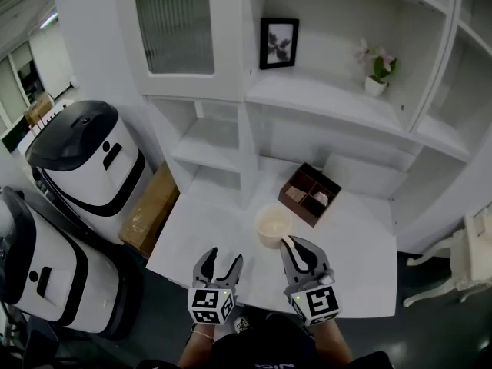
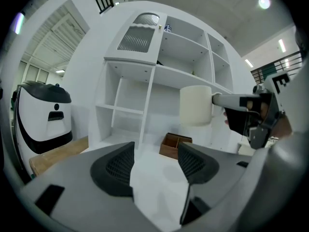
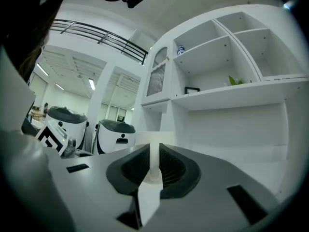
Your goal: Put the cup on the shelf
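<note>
A cream cup (image 1: 273, 225) hangs above the white table (image 1: 361, 229), carried by its handle (image 3: 154, 161) in my right gripper (image 1: 294, 247), which is shut on that handle. In the left gripper view the cup (image 2: 196, 105) floats to the upper right, with the right gripper (image 2: 251, 115) behind it. My left gripper (image 1: 219, 266) is open and holds nothing, level with the right one near the table's front edge. The white shelf unit (image 1: 323, 98) rises behind the table, with open compartments (image 3: 227, 47) ahead of me.
A brown divided box (image 1: 309, 194) sits on the table beyond the cup. The shelf holds a framed picture (image 1: 278, 43) and a small potted plant (image 1: 378, 71). White and black machines (image 1: 84, 160) and a cardboard box (image 1: 150, 210) stand to the left.
</note>
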`<state>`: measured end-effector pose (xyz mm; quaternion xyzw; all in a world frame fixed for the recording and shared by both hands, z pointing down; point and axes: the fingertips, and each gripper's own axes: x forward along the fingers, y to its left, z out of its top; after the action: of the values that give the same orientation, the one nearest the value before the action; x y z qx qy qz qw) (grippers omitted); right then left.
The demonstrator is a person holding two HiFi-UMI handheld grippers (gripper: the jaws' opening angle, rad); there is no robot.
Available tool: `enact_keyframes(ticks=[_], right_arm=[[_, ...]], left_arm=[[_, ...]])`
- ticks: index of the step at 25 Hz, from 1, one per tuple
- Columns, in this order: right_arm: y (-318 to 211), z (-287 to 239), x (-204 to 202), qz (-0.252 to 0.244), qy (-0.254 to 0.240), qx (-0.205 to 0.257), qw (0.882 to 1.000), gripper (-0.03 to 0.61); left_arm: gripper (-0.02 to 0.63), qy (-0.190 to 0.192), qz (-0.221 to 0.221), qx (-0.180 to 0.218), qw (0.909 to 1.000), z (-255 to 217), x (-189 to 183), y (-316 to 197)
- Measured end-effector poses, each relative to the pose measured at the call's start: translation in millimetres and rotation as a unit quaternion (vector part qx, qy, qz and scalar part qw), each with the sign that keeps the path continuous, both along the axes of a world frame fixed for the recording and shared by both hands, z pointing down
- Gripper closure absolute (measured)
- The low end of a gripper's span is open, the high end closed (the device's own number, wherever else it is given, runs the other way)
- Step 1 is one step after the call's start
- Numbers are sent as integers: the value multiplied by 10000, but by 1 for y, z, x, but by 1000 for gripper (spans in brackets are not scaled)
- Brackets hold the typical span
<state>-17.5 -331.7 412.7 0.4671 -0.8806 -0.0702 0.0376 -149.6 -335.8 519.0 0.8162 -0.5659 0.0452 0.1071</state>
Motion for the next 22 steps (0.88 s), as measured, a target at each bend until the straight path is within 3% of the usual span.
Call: enact_keyframes(ticks=[6,11,22], right_arm=[[-26,-67,5,-413,-283,300,9983,528],[-48,-130,10,-736,-661,686,9927,528],[-86,-222,5,-957,-553,1107,9877,528]], left_arm=[[333,25,-255,32,9997,-18,-1,-21],[333,63,-179,66,9998,-28,8,-32],[333,81,-71,11,9999,-28,16,-39]])
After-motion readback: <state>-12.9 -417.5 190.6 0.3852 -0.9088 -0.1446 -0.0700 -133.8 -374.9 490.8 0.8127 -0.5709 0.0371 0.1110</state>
